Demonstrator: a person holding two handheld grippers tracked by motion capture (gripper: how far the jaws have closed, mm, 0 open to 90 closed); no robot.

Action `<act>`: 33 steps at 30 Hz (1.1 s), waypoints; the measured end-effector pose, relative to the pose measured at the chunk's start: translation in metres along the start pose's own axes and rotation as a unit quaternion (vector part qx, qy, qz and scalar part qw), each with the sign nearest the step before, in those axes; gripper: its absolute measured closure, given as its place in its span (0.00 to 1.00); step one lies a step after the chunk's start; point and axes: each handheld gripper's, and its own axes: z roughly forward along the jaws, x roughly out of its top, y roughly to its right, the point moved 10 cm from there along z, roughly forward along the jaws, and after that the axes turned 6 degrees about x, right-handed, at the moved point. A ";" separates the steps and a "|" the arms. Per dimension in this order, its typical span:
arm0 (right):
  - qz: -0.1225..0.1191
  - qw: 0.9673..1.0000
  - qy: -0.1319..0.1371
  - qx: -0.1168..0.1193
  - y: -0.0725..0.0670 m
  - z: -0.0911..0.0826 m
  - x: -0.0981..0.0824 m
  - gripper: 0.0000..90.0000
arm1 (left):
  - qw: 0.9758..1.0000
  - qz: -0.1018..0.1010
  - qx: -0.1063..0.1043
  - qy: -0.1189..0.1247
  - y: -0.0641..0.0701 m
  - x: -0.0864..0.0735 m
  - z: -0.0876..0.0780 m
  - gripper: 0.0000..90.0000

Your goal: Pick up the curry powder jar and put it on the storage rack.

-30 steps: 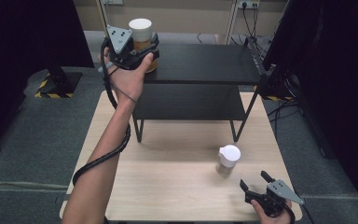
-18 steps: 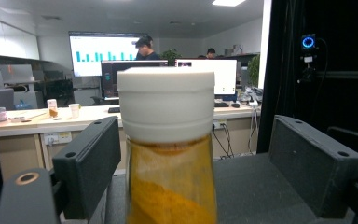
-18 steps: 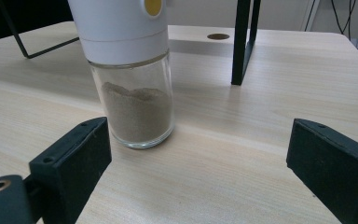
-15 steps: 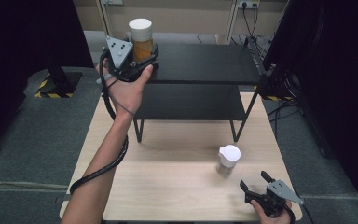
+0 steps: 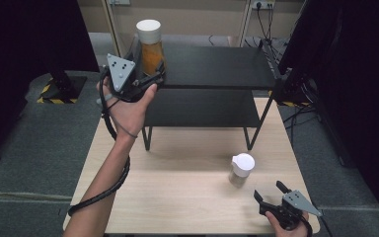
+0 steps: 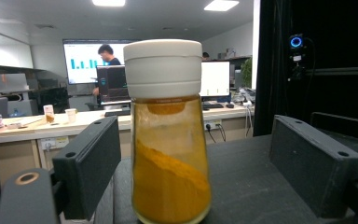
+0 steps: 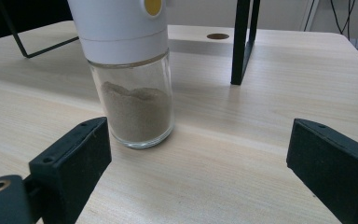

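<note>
Two jars sit before me, one ahead of each hand-held gripper. Since a second ago my left hand-held gripper [image 5: 150, 81] has drawn back from the orange-filled jar [image 5: 150, 47] on the top shelf [image 5: 217, 66]: earlier its jaws sat around the jar's body, and now they hang just short of it at the shelf's near left corner, my left hand [image 5: 128, 106] lower and closer to me. The jar itself has stayed upright in the same spot, and my right hand-held gripper [image 5: 272, 193] and the pale jar [image 5: 240, 169] have not moved.

In the left gripper view my jaws stand wide apart, the orange-filled jar [image 6: 170, 135] centred between them but a little beyond their tips, so they touch nothing. It has a white cap and stands on the black shelf surface [image 6: 247, 182].

My right hand-held gripper [image 7: 205, 154] rests low over the bench [image 7: 242, 112], its jaws also spread wide and empty. The pale jar [image 7: 130, 79], white-capped and about half full of greyish-tan powder, stands upright just ahead of the tips, nearer the jaw on the left of that view, apart from both. A black leg of the shelf [image 7: 241, 42] rises beyond it, ahead of the gap between my jaws.
</note>
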 end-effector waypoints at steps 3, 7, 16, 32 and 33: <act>0.000 1.000 0.000 0.000 0.000 0.000 0.000 0.07 | 1.000 -0.001 -0.004 0.003 0.001 -0.004 -0.006 0.18; -0.001 1.000 0.000 -0.001 0.000 0.000 0.000 0.07 | 1.000 -0.002 -0.009 0.008 0.002 -0.010 -0.014 0.18; -0.001 1.000 0.000 -0.001 0.000 0.000 0.000 0.07 | 1.000 0.004 -0.021 0.014 0.008 -0.028 -0.033 0.18; -0.001 1.000 -0.001 0.000 0.000 0.000 0.000 0.07 | 0.999 -0.012 -0.048 0.011 0.008 -0.068 -0.067 0.18; -0.001 1.000 -0.001 0.000 0.000 0.000 0.000 0.07 | 0.999 -0.013 -0.049 0.011 0.008 -0.070 -0.069 0.18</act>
